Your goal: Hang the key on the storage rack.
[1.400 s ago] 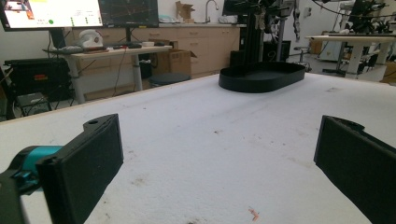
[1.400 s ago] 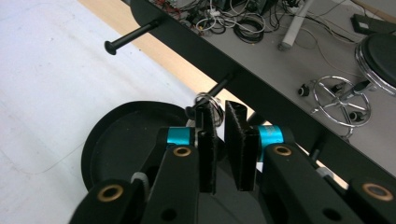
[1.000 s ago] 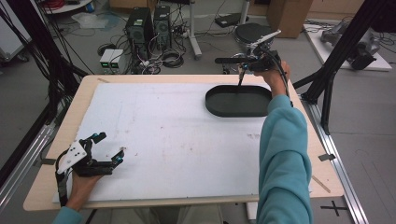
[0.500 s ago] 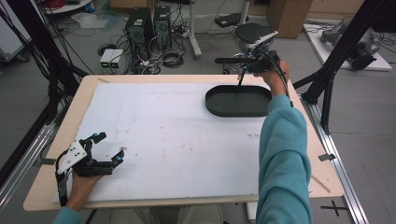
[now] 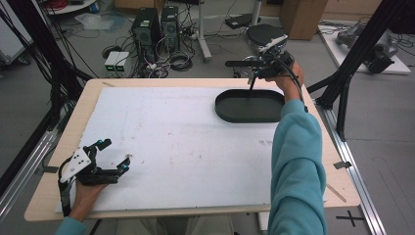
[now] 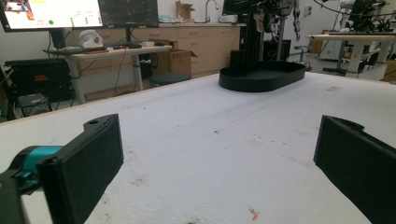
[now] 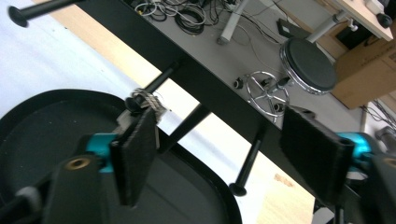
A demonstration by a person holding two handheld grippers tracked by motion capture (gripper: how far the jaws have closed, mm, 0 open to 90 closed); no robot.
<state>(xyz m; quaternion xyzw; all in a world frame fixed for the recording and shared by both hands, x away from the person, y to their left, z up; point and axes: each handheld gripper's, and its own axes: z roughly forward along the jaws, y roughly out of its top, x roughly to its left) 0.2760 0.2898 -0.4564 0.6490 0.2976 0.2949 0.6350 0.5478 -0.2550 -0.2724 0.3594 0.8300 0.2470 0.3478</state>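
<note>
A black oval tray [image 5: 249, 107] sits at the table's far right, with a black peg stand [image 5: 250, 73] rising from it. My right gripper [image 5: 266, 61] hovers at the top of the stand. In the right gripper view its jaws [image 7: 223, 116] have just been opening and stand apart, pressing on nothing. A small silver looped piece [image 7: 147, 100] hangs on one peg, right at the tip of the left pad [image 7: 135, 154]. My left gripper [image 5: 115, 152] rests open on the white mat at the near left, nothing between its jaws [image 6: 219, 140].
The white mat [image 5: 186, 142] covers most of the wooden table. From the left gripper view the tray [image 6: 261, 77] and stand [image 6: 256, 42] show far across the mat. Computers, cables and a round stool [image 5: 262, 34] lie on the floor beyond the far edge.
</note>
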